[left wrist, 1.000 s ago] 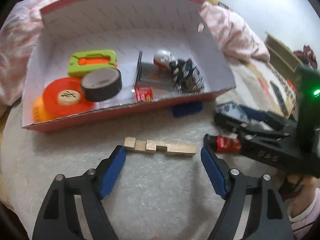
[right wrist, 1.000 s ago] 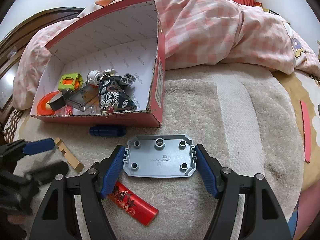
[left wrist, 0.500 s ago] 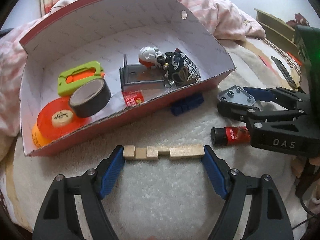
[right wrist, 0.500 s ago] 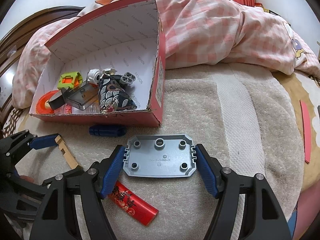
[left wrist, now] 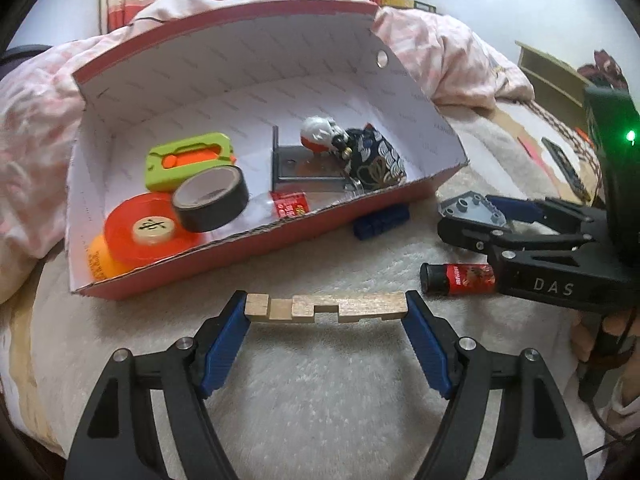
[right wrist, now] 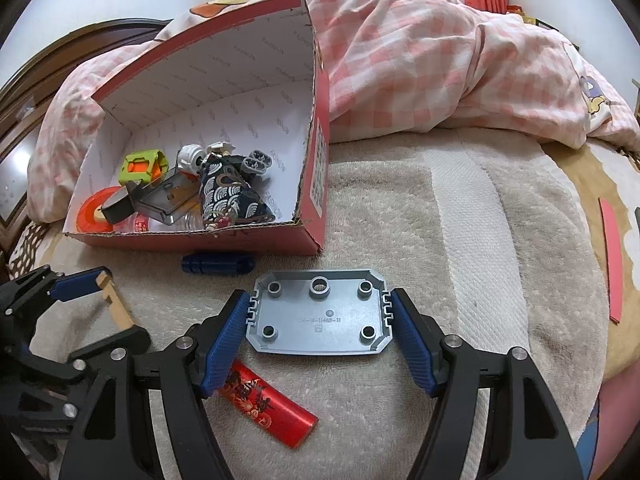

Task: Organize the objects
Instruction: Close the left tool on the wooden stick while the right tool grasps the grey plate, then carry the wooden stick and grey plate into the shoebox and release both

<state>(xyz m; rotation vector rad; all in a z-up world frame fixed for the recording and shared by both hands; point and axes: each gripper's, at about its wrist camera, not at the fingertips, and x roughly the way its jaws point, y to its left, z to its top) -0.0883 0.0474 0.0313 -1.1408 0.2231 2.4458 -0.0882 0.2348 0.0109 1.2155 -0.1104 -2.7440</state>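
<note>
Spanning fuzzy beige blanket (right wrist: 460, 208): left claw (left wrist: 326, 308) gripping wooden piece (left wrist: 326, 307), right claw (right wrist: 320, 314) gripping grey plate (right wrist: 320, 316).

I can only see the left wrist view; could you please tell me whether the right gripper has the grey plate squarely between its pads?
Observer: Yes. In the right wrist view the right gripper has a blue pad on each short end of the grey plate, whose round studs face up.
Operator: Thank you. Is the red tube clear of it?
Observer: Not quite. The red tube lies on the towel with one end hidden beneath one of the fingers.
Operator: Is anything in the box hidden from me?
Observer: A small grey two-hole piece sits behind the dark patterned pouch, near the end wall of the box.
</note>
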